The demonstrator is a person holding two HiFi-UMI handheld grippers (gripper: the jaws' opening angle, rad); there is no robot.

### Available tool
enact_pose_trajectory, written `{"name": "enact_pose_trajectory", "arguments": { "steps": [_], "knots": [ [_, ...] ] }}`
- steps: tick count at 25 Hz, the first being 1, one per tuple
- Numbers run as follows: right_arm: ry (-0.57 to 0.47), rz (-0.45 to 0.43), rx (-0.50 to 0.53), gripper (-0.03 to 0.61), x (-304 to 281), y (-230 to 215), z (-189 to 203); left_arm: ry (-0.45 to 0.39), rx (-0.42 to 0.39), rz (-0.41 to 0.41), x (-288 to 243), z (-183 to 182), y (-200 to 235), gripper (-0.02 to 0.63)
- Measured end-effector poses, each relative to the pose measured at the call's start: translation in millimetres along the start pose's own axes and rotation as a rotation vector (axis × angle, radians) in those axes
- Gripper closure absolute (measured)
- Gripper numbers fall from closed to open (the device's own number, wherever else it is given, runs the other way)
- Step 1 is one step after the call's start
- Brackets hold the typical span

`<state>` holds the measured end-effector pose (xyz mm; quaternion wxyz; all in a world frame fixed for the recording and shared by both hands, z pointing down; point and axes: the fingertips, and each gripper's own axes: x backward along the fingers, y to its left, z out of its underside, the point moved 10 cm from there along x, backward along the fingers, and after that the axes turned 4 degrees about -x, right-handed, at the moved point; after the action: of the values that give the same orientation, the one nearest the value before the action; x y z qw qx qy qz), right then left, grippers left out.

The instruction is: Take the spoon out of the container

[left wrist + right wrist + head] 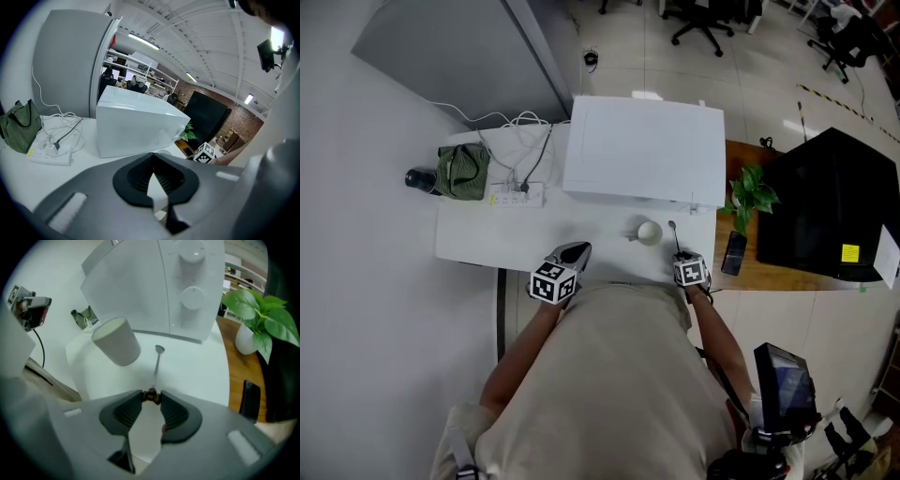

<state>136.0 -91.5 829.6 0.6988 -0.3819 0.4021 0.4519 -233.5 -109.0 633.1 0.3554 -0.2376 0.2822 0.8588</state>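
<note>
The head view looks steeply down from above the person onto a white table point(469, 244). Both gripper views sit low over it, facing the white box point(136, 126) at its back. The right one and the head view share the cup point(117, 341).

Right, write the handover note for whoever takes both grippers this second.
Left gripper: jaws together, nothing in them, idle at the near edge of the table.
Right gripper: shut on the brown end of the spoon handle.
Spoon: outside the white cup, just to its right, bowl pointing away from the person. I cannot tell whether it rests on the table.
Cup: stands on the table, apart from the spoon.
Done: the spoon is out of the cup.
Left: probably only to settle the spoon on the table and release it.
</note>
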Motion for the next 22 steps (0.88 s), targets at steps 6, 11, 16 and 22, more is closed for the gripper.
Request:
{"name": "enact_pose_trajectory", "arguments": {
  "steps": [6,11,16,22],
  "knots": [
    [0.065,-0.001,-0.01,0.453,-13.4,-0.2,11.8,0.0,-0.004,-0.006,4.8,4.4,-0.8,0.614],
    [0.049,0.033,0.037,0.453,-5.9,4.9,-1.5,0.004,-0.008,0.004,4.1,6.7,-3.0,0.614],
    [0.093,0.047,0.003,0.453,-7.2,6.2,7.4,-0.004,-0.003,0.006,7.7,8.9,-4.2,0.614],
    [0.034,-0.001,-0.028,0.405,-9.2,3.0,11.6,-0.012,0.016,0.006,14.6,17.7,-3.5,0.614]
  ]
}}
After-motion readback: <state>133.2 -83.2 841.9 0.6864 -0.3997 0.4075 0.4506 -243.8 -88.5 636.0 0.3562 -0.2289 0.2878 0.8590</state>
